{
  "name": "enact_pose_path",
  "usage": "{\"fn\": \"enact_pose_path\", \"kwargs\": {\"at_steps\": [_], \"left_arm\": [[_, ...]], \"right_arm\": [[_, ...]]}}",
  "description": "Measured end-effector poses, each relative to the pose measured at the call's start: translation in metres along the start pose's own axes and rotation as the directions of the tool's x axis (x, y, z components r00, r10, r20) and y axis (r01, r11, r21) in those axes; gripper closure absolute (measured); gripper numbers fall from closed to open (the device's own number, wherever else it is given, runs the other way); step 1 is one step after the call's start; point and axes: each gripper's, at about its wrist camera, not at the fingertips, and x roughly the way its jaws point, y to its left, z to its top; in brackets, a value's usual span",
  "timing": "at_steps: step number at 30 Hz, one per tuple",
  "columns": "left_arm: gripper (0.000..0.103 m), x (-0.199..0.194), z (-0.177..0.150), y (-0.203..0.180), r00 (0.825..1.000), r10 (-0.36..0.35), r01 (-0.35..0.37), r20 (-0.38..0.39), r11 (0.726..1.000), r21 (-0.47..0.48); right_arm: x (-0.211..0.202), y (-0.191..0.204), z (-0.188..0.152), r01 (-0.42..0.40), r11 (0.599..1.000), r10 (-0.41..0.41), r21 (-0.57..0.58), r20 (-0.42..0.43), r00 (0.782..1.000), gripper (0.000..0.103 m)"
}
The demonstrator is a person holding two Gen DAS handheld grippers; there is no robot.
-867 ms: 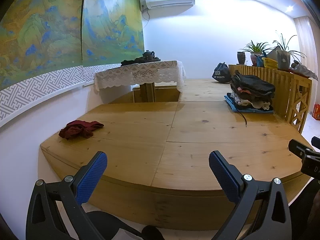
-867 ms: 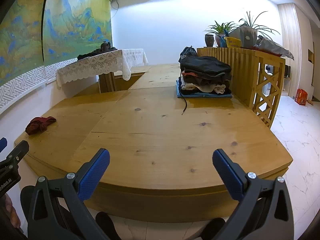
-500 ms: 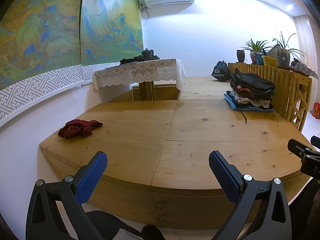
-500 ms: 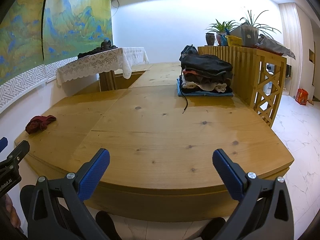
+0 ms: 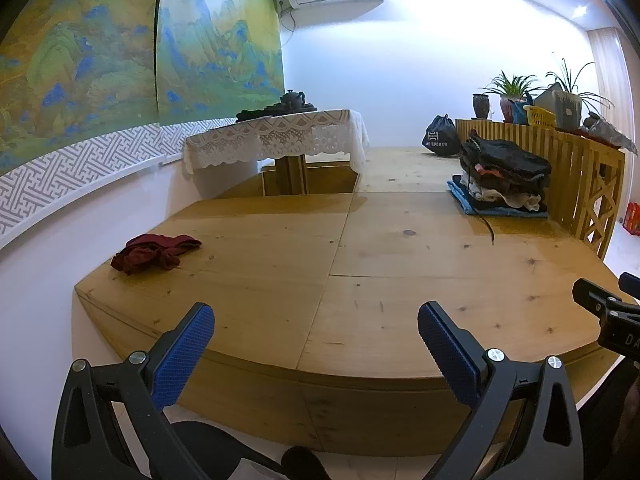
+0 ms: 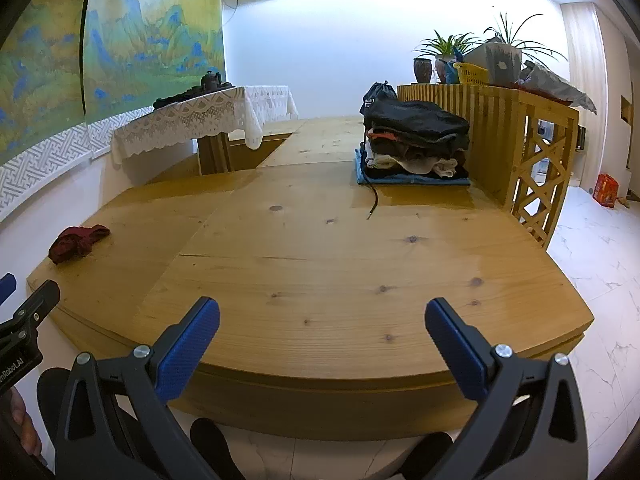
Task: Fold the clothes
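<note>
A crumpled dark red garment (image 5: pixel 154 252) lies on the wooden platform (image 5: pixel 380 264) near its left edge; it also shows in the right wrist view (image 6: pixel 78 242). A stack of folded clothes (image 5: pixel 502 176) sits at the back right against a wooden screen; it shows in the right wrist view (image 6: pixel 416 144) too. My left gripper (image 5: pixel 316 344) is open and empty, held in front of the platform's near edge. My right gripper (image 6: pixel 322 340) is open and empty at the same edge, to the right of the left one.
A low table with a lace cloth (image 5: pixel 276 136) and a teapot stands at the back left. A wooden slatted screen (image 6: pixel 500 136) with potted plants (image 6: pixel 500 52) borders the right side. A black bag (image 5: pixel 440 140) sits at the far back. White tiled floor (image 6: pixel 592 260) lies to the right.
Both grippers have drifted slightly, so the platform sits a little differently in view. Nothing on the platform has moved and both grippers stay open.
</note>
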Motion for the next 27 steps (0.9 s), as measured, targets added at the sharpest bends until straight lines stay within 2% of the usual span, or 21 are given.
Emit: {"fn": "enact_pose_path", "kwargs": {"at_steps": [27], "left_arm": [[0.001,0.029,0.001,0.001,0.998,-0.002,0.001,-0.057,1.000,-0.012]], "right_arm": [[0.033,0.009,0.003,-0.007,1.000,0.005,-0.031,-0.055,0.998,0.000]]}}
